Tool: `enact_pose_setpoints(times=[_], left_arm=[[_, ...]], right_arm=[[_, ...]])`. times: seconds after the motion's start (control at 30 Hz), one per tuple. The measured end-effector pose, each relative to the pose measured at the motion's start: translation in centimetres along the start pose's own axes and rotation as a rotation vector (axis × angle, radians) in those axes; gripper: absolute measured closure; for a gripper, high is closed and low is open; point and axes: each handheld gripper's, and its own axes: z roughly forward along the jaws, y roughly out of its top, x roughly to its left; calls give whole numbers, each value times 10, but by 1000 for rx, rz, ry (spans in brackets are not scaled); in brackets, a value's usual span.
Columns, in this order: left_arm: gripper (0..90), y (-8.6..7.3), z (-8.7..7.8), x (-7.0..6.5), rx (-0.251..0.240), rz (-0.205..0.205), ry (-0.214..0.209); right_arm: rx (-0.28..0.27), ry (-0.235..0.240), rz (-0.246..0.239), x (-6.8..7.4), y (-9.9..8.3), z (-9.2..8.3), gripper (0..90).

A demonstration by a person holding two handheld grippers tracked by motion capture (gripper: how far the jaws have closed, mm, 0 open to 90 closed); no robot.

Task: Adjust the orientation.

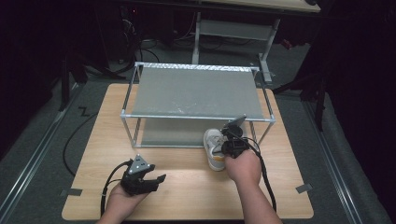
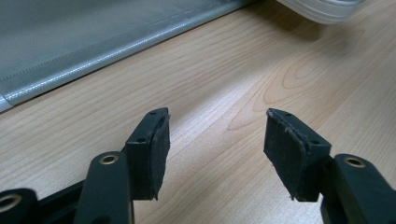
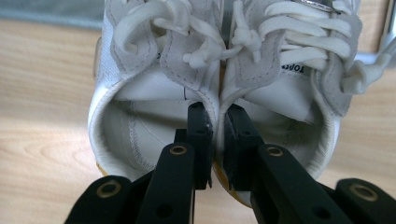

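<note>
Near rack front, right: right gripper (image 3: 216,122) pinches both shoes' (image 3: 154,88) inner collars | near-left: left gripper (image 2: 215,135) wide, empty

A light wooden rectangular tabletop (image 1: 187,186) stands on grey carpeted floor (image 1: 42,154). Metal floor rails (image 1: 35,149) run along both sides. A pale table on white metal legs (image 1: 268,44) stands beyond. The surrounding room is dark.
</note>
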Motion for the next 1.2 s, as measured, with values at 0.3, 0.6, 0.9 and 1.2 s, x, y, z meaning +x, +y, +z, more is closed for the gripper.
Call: enact_pose_setpoints(times=[0.3,0.6,0.9,1.2], left_arm=[[410,0,0,1,2,1,-4],[409,0,0,0,1,-1,-6],[409,-1,0,1,4,1,-6],[409,-1,1,0,5,2,-8]], right_arm=[[-45,-18,11,4,7,13,819],[-96,-24,40,7,6,25,812],[-170,-27,31,3,9,28,804],[-183,-43,52,5,11,28,668]])
